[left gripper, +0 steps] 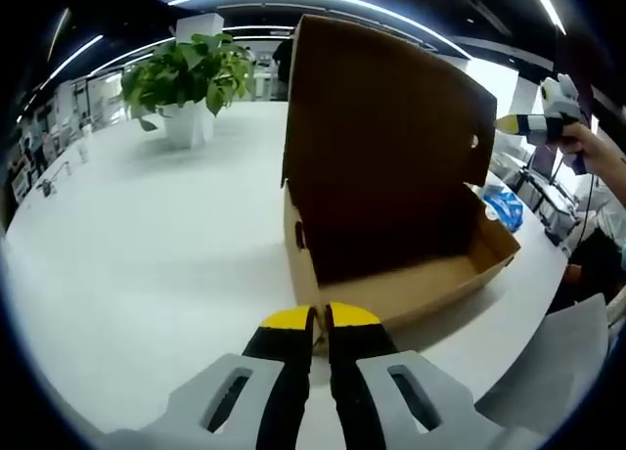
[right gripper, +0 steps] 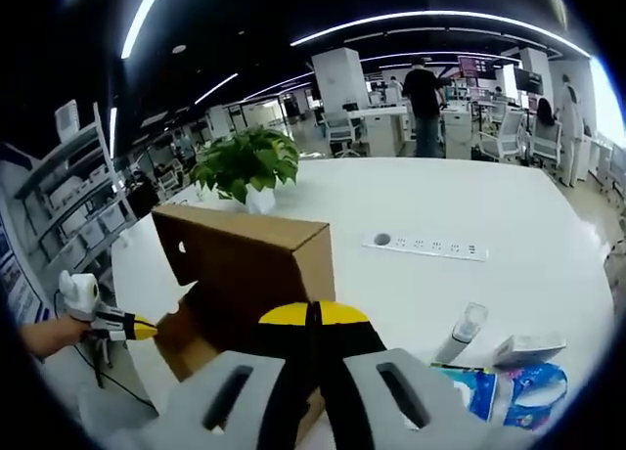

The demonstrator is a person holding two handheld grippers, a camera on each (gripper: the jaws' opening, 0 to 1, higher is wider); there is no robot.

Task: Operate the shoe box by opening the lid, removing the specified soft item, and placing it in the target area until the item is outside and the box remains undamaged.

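The brown cardboard shoe box [left gripper: 411, 274] stands on the white table [left gripper: 147, 254] with its lid [left gripper: 381, 137] raised upright; the part of its inside that I see holds nothing. My left gripper [left gripper: 320, 318] is shut, its yellow tips against the box's near corner; a grip on the wall is not discernible. In the right gripper view the same box [right gripper: 245, 264] shows from behind the lid, with the left gripper [right gripper: 117, 325] in a hand at its lower left corner. My right gripper [right gripper: 313, 313] is shut with nothing visibly in it, and in the left gripper view the right gripper [left gripper: 543, 117] hovers beyond the lid.
A potted plant [left gripper: 186, 73] stands at the table's far side. Right of the box lie a blue packet [left gripper: 504, 207], blue-and-white packets [right gripper: 518, 386], a white bottle [right gripper: 460, 335] and a small white carton [right gripper: 528, 349]. A power strip [right gripper: 425, 245] is set in the tabletop. People stand far behind.
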